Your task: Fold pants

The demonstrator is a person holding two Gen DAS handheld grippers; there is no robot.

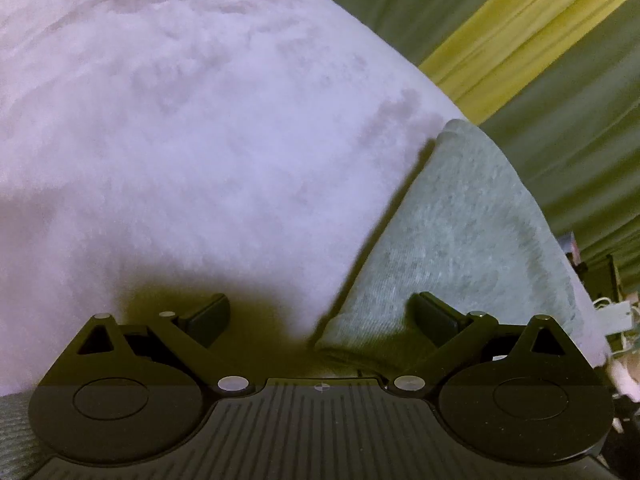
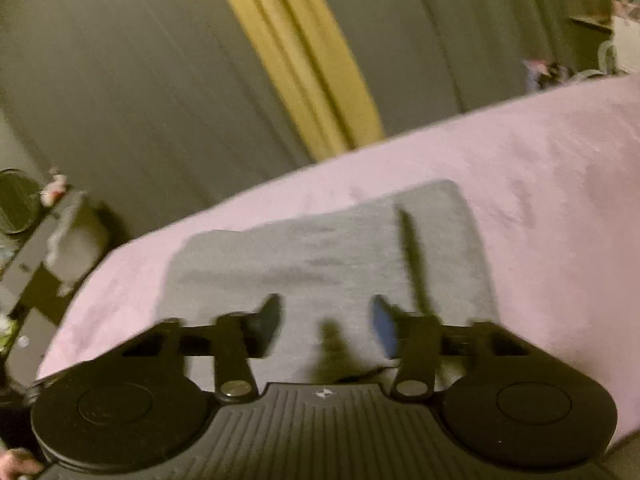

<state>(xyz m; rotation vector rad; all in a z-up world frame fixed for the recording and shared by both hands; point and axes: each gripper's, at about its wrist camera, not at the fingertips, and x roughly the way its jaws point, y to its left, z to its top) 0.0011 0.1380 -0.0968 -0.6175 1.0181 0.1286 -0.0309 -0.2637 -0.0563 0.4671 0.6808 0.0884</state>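
Grey pants (image 2: 332, 256) lie folded into a compact rectangle on a fluffy pale-pink blanket (image 2: 540, 184), close to the blanket's far edge, beyond which grey-green curtains (image 2: 120, 92) with a yellow panel (image 2: 296, 60) hang. Right tool (image 2: 326, 330) hovers over the near part of the pants, jaws partly apart, nothing between them. Left tool (image 1: 318, 316) has its jaws spread wide and empty, one finger (image 1: 436, 316) above the pants' edge, the other above bare blanket.

Pants (image 2: 332, 256) grey knit cloth (matt); blanket (image 1: 180, 140) fuzzy pink fleece
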